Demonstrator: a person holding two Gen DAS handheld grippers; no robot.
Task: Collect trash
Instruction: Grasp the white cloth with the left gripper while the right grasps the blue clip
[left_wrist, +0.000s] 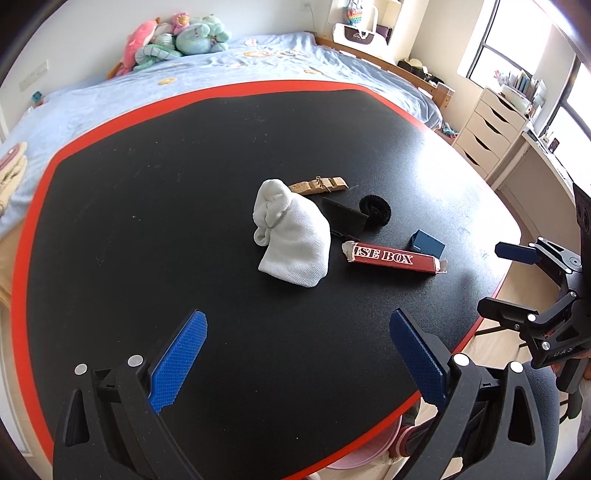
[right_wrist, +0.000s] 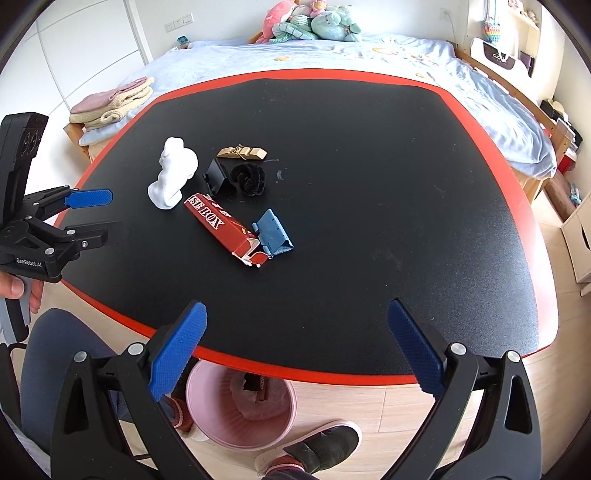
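Observation:
A black table with a red rim holds a white sock, a torn red carton, a small blue box, a black folded holder, a black fuzzy ring and a wooden clip. My left gripper is open and empty, near the table's front edge. My right gripper is open and empty, over the front edge.
A pink bin with some trash in it stands on the floor under the front edge, beside slippered feet. A bed with plush toys lies behind the table. White drawers stand at the right.

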